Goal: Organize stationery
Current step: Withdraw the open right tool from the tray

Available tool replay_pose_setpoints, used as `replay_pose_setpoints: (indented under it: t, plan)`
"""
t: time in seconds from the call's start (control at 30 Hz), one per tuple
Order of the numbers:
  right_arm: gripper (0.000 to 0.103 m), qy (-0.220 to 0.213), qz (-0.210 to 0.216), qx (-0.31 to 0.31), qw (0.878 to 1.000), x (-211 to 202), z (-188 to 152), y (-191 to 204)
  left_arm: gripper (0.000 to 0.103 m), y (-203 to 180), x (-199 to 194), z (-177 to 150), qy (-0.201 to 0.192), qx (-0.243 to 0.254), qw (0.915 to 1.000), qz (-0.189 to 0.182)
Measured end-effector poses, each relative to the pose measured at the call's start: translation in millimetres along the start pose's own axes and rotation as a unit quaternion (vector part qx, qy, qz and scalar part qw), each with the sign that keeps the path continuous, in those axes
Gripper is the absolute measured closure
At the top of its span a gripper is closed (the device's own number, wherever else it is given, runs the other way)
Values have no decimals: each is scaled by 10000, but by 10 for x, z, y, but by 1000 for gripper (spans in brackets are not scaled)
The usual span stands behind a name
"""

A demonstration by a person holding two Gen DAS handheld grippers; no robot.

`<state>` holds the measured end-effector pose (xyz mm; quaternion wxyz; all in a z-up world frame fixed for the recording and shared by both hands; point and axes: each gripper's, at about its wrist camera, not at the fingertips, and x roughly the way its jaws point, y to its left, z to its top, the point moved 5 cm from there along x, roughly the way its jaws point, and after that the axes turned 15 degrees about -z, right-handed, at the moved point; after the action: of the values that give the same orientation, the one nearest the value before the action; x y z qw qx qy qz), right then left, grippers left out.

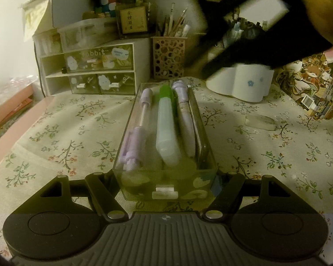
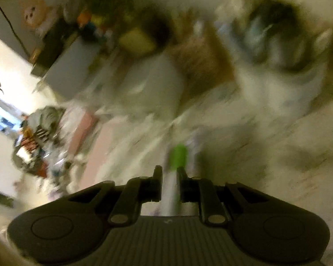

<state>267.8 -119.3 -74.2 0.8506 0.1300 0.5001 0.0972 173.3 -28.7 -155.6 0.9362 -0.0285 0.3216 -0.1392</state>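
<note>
L gripper (image 1: 164,177) pinched the clear drawer tray (image 1: 166,186) between its fingers, steadying it on the worktop (image 1: 266,155) w/ the purple pens and green-capped marker (image 1: 167,130) inside, while R gripper (image 2: 169,184), fingers nearly together w/ nothing clearly held, hung above.

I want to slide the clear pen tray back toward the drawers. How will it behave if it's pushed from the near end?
The clear pen tray looks rigid and light, so it should slide on the floral cloth, though the cloth may bunch. The left tongs clamp its near end, which should limit twisting. The round pens, like the green-capped marker, may roll inside.
</note>
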Motion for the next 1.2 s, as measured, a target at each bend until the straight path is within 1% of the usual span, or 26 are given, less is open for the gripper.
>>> replay_pose_setpoints:
  t: [0.1, 0.13, 0.17, 0.2, 0.23, 0.3, 0.33, 0.43, 0.5, 0.53, 0.63, 0.7, 0.73, 0.8, 0.83, 0.87, 0.9, 0.93, 0.97, 1.0, 1.03, 1.13, 1.2]
  plan:
    - [96, -330, 11, 249, 9991, -119, -13, -369, 30, 2, 2, 0, -1, -3, 10000, -1]
    - [95, -510, -75, 331, 9981, -157, -26, -510, 30, 2, 2, 0, -1, -3, 10000, -2]
    - [92, -753, -279, 365, 9961, -200, -46, -660, 30, 3, 2, 0, -1, -3, 10000, -3]
    - [89, -992, -592, 376, 9926, -232, -75, -821, 30, 3, 1, 0, -2, -9, 10000, -8]
    - [88, -1179, -900, 338, 9884, -256, -120, -962, 30, 6, 1, 0, -3, -17, 10000, -19]
    - [86, -1359, -1157, 175, 9838, -264, -213, -1134, 30, 9, 1, -1, -6, -29, 10000, -33]
    - [85, -1382, -1165, 112, 9835, -261, -260, -1182, 30, 10, 3, 1, -5, -28, 10000, -34]
    - [83, -1307, -966, -312, 9862, -234, -407, -1147, 30, 2, 6, 1, 2, -5, 10000, -44]
    - [83, -1202, -673, -642, 9884, -226, -449, -1013, 30, 2, 8, 0, 3, -2, 10000, -48]
    - [83, -1218, -575, -834, 9874, -242, -460, -934, 30, 5, 9, 1, 2, -1, 10000, -49]
    - [77, -1387, -377, -1424, 9793, -314, -438, -696, 30, 5, 9, 1, 1, -5, 10000, -49]
    - [71, -1483, -342, -1513, 9767, -310, -396, -627, 30, 8, 8, 0, 3, 0, 10000, -44]
    - [70, -1490, -346, -1510, 9766, -297, -366, -636, 30, 7, 9, 1, 4, 6, 10000, -39]
    - [67, -1535, -534, -1345, 9775, -241, -320, -725, 30, 10, 12, 2, 6, 5, 10000, -46]
    - [67, -1544, -690, -1237, 9778, -208, -309, -808, 30, 15, 15, 4, 9, -3, 10000, -61]
    - [67, -1553, -941, -1170, 9764, -160, -305, -918, 30, 22, 18, 6, 12, -22, 10000, -81]
    - [66, -1567, -1163, -1198, 9734, -121, -316, -998, 30, 21, 20, 6, 14, -17, 10000, -86]
    - [66, -1585, -1429, -1341, 9677, -74, -353, -1053, 30, 19, 21, 7, 15, -10, 10000, -83]
    - [66, -1598, -1552, -1494, 9634, -56, -385, -1096, 30, 15, 23, 7, 14, 1, 10000, -80]
    - [66, -1604, -1596, -1703, 9591, -34, -435, -1129, 30, 14, 25, 8, 14, 5, 10000, -82]
    - [66, -1590, -1580, -1829, 9572, -24, -468, -1148, 30, 12, 27, 7, 12, 6, 10000, -80]
    - [66, -1558, -1382, -2247, 9519, 38, -538, -1117, 30, 14, 27, 6, 13, 5, 10000, -82]
    - [65, -1578, -1392, -2653, 9409, 109, -515, -1044, 30, 13, 29, 6, 15, 9, 10000, -86]
